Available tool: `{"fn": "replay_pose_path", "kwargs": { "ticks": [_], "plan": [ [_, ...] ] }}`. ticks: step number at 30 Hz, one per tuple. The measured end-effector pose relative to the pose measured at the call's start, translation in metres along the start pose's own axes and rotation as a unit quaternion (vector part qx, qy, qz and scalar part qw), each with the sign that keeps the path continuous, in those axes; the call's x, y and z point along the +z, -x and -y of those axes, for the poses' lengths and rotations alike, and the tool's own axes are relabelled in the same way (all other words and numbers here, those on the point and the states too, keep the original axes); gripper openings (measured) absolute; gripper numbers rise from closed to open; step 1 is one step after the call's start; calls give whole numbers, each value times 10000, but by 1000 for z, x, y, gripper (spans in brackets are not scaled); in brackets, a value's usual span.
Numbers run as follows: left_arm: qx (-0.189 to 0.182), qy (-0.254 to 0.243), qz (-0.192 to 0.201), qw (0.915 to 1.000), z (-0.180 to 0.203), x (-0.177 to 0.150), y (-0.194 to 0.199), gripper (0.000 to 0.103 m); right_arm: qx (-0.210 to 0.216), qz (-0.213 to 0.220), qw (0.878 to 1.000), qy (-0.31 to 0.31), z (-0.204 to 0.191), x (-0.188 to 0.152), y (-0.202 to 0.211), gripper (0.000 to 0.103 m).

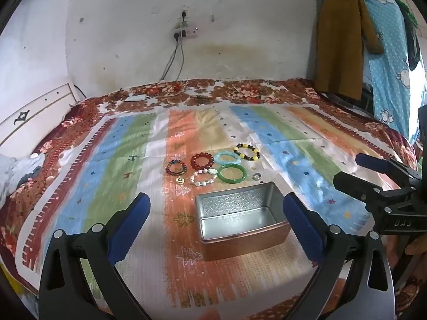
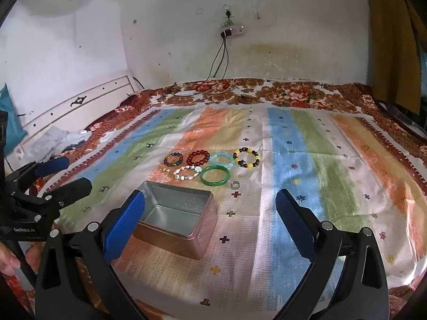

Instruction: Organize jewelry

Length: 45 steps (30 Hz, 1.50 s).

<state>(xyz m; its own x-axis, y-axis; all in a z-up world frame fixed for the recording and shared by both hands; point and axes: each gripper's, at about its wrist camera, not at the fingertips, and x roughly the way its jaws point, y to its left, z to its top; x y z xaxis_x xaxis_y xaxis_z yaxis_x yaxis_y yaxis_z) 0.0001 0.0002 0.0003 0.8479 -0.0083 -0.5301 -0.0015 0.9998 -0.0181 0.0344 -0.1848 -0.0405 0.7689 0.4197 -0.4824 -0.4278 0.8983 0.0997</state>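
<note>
An open, empty metal tin [image 1: 241,220] [image 2: 174,220] sits on the striped cloth. Behind it lie several pieces: a dark multicolour bead bracelet [image 1: 176,167] [image 2: 173,159], a red bead bracelet [image 1: 202,160] [image 2: 198,157], a light blue bracelet [image 1: 227,158] [image 2: 222,160], a yellow-and-black bracelet [image 1: 246,152] [image 2: 246,157], a white pearl bracelet [image 1: 204,177] [image 2: 188,173], a green bangle [image 1: 231,174] [image 2: 215,175], a small gold charm [image 1: 180,180] [image 2: 166,170] and a silver ring [image 1: 256,177] [image 2: 235,184]. My left gripper [image 1: 216,226] [image 2: 64,173] is open around the tin. My right gripper [image 2: 210,224] [image 1: 347,169] is open, right of the tin.
The cloth covers a bed [image 1: 80,122] with a floral blanket. A white headboard [image 1: 34,114] is at left, crumpled fabric [image 2: 58,138] near it. A power strip with cables [image 1: 184,33] hangs on the wall. Clothes hang [image 1: 344,40] at the far right.
</note>
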Motion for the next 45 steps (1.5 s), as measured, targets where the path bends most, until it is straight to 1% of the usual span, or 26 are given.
{"fn": "replay_pose_path", "kwargs": {
  "ticks": [3,4,6,10,13,17,22,28,32,39,41,45],
  "plan": [
    [5,63,-34,10000,-3,1,2,98,-53,22,9999,91,-1,0,-1,99],
    [59,-94,-17,9999,0,0,2,98,-72,30,9999,101,-2,0,-1,99],
    [96,-78,-44,9999,-1,0,3,98,-70,30,9999,82,-1,1,-1,99],
    [71,-68,-46,9999,10,-3,3,98,-51,28,10000,65,-2,1,0,99],
    [-35,60,-94,9999,-3,-1,-3,98,-53,15,10000,74,-4,0,1,99],
    [-63,-17,-103,9999,-1,-2,-6,98,-74,19,10000,53,-2,2,0,99],
    [43,-89,-401,9991,-1,-4,-15,98,-70,11,10000,68,-1,0,-1,99],
    [54,-49,-342,9994,-3,-5,-12,98,-91,0,9999,81,0,0,-1,99],
    [65,82,-308,9995,-9,-5,-10,98,-92,-5,9999,89,0,0,-1,99],
    [145,143,-327,9993,-14,-6,-9,98,-112,-32,9999,114,1,-1,-2,99],
    [134,140,-327,9993,-6,-3,-11,98,-107,-25,9999,109,1,-1,-2,99],
    [143,135,-323,9993,-6,-3,-11,98,-113,-33,9999,122,0,-1,-2,99]
  ]
}}
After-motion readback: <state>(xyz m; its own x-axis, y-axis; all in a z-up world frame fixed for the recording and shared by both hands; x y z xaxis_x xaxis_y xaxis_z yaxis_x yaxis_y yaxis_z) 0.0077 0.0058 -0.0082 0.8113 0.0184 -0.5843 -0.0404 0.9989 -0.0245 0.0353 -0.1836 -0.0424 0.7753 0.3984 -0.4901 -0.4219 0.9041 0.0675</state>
